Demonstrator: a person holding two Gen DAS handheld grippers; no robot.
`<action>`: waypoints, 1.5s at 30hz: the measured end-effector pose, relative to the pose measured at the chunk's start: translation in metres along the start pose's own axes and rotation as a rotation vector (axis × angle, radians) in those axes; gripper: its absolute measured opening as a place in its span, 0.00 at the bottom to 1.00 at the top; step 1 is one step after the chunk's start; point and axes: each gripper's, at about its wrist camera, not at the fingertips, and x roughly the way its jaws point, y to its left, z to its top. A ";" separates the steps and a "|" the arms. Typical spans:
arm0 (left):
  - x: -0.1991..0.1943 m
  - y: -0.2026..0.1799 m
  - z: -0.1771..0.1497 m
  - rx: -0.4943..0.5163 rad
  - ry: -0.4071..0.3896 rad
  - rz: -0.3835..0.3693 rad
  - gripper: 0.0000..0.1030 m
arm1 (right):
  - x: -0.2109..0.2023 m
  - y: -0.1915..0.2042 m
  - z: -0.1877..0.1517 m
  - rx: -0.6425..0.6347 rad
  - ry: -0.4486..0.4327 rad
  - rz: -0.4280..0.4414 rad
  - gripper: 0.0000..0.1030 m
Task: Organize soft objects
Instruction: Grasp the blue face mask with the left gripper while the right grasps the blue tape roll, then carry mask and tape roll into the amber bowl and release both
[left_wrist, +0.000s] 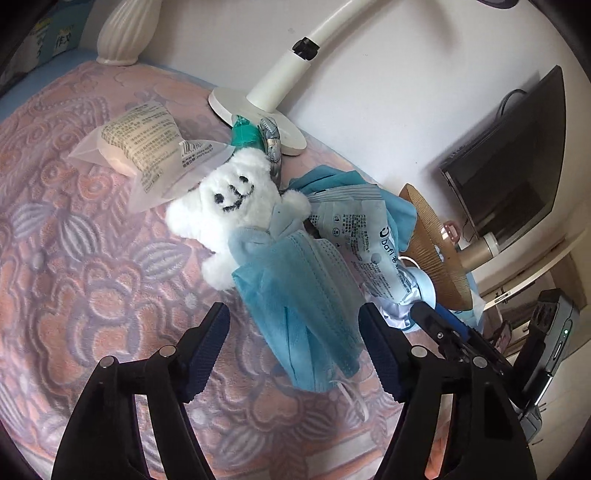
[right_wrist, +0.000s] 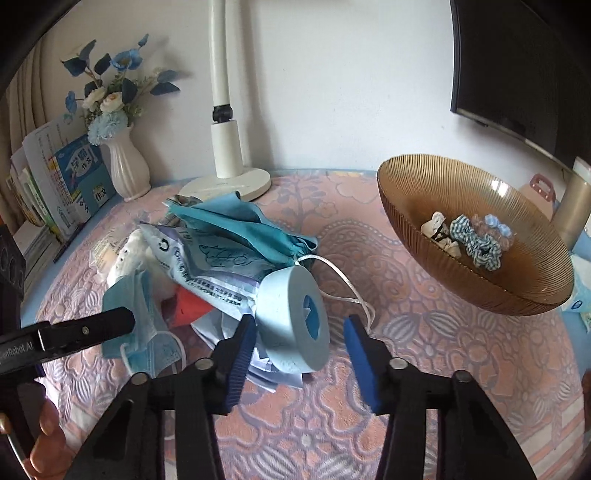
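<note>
A pile of soft things lies on the patterned pink cloth (left_wrist: 74, 258). In the left wrist view a white plush toy (left_wrist: 236, 199) with a stitched smile lies by a crumpled blue face mask (left_wrist: 295, 299). My left gripper (left_wrist: 295, 347) is open, its fingers on either side of the mask's near end. In the right wrist view a light blue tape roll (right_wrist: 295, 317) rests on packets and a teal cloth (right_wrist: 240, 225). My right gripper (right_wrist: 299, 350) is open, its fingers either side of the roll. An amber ribbed bowl (right_wrist: 443, 192) holds scrunchies (right_wrist: 476, 243).
A white lamp base (right_wrist: 229, 184) and a white vase of blue flowers (right_wrist: 125, 166) stand at the back by the wall, with books (right_wrist: 59, 184) at left. A clear packet (left_wrist: 147, 147) lies behind the plush. A dark monitor (left_wrist: 517, 155) stands at right.
</note>
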 end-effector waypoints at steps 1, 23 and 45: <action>0.005 -0.001 0.000 0.001 0.010 0.001 0.46 | 0.002 -0.001 -0.001 0.007 0.001 0.010 0.40; -0.027 -0.029 -0.027 0.261 -0.102 0.068 0.09 | -0.068 -0.086 -0.059 0.368 0.076 0.219 0.18; -0.026 -0.031 -0.034 0.308 -0.111 0.066 0.09 | -0.046 -0.042 -0.084 0.007 0.119 -0.138 0.61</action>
